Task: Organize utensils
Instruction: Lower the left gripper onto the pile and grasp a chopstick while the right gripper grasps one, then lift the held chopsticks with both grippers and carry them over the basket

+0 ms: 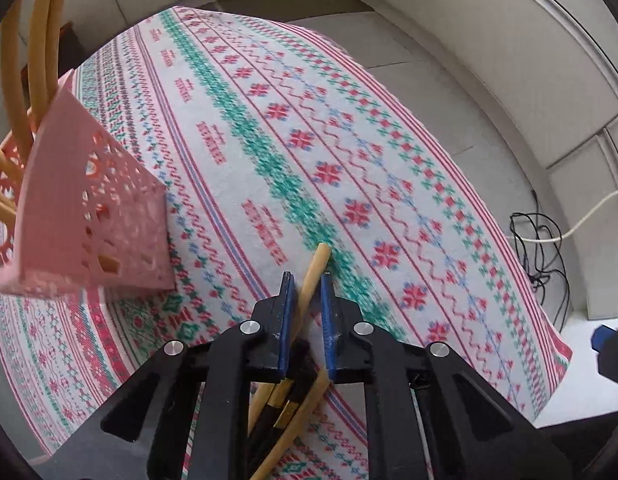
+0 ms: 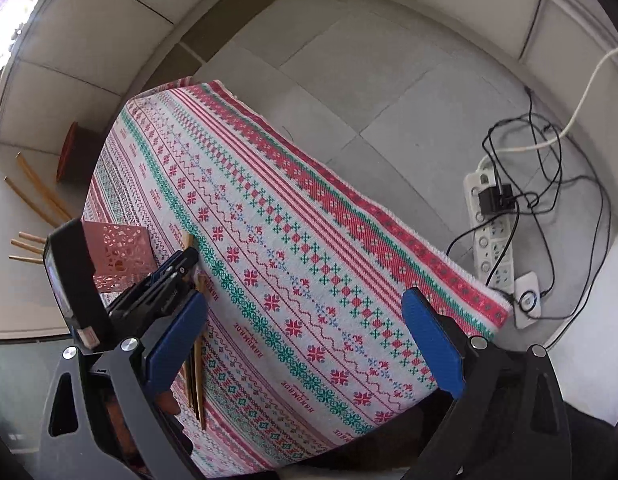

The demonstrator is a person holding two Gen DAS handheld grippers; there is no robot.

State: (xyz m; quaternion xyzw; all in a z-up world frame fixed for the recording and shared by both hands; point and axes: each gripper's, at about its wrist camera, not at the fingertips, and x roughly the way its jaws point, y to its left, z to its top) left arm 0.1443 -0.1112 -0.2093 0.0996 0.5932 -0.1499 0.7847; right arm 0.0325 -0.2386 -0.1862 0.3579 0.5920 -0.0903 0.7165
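Observation:
My left gripper (image 1: 307,280) is shut on a tan chopstick (image 1: 315,276) that pokes out past its blue pads, low over the patterned tablecloth (image 1: 349,168). More utensils (image 1: 281,412) lie under the gripper. A pink perforated holder (image 1: 97,204) stands to its left with several tan chopsticks (image 1: 45,40) in it. My right gripper (image 2: 305,344) is open and empty above the cloth (image 2: 309,260). In the right wrist view the left gripper (image 2: 169,276) sits beside the holder (image 2: 121,256), over chopsticks (image 2: 199,360) lying on the cloth.
The table's right edge drops to a grey tiled floor (image 2: 349,80). A power strip (image 2: 489,224) with black and white cables lies on the floor at the right. A small brown stool (image 2: 75,152) stands beyond the table's far left corner.

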